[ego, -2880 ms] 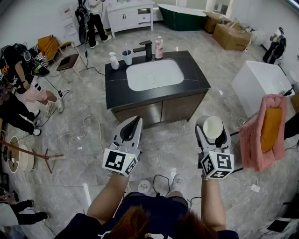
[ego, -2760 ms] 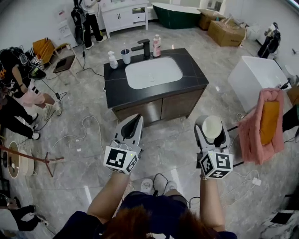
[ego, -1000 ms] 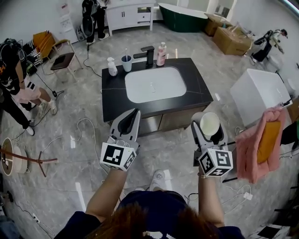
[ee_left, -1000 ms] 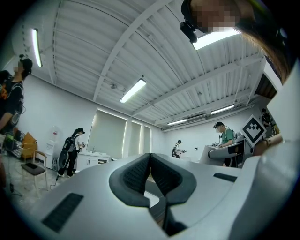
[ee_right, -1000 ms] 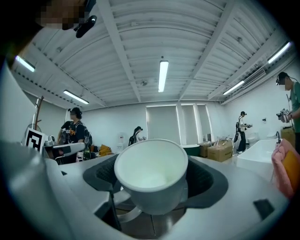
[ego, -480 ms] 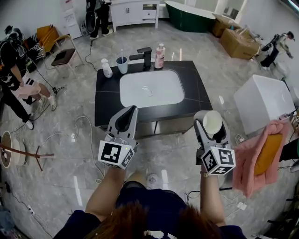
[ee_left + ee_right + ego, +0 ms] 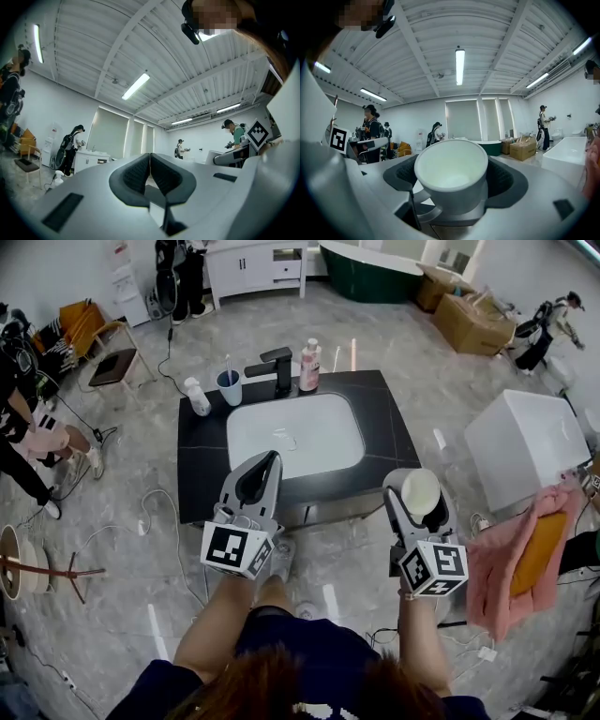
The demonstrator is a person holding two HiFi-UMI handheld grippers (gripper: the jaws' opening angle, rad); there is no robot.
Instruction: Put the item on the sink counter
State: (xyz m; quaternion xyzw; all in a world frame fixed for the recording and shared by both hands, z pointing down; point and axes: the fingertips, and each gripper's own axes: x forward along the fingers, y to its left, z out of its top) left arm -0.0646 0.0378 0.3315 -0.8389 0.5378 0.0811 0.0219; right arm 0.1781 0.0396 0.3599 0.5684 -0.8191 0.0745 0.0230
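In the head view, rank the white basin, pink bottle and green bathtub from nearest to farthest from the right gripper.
From the right gripper, holding a white cup:
1. White basin, ahead-left, in the counter.
2. Pink bottle, behind the basin.
3. Green bathtub, far back.

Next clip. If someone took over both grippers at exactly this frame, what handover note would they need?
Left gripper: jaws together, nothing in them.
Right gripper: shut on a white cup, mouth up, looks empty.
Sink counter: directly ahead. Its black top is bare on both sides of the white basin. The faucet and bottles stand along the far edge.
Done: cup in hand, at the counter's near edge.
Left: set the cup on bare counter, probably the right side, then release.
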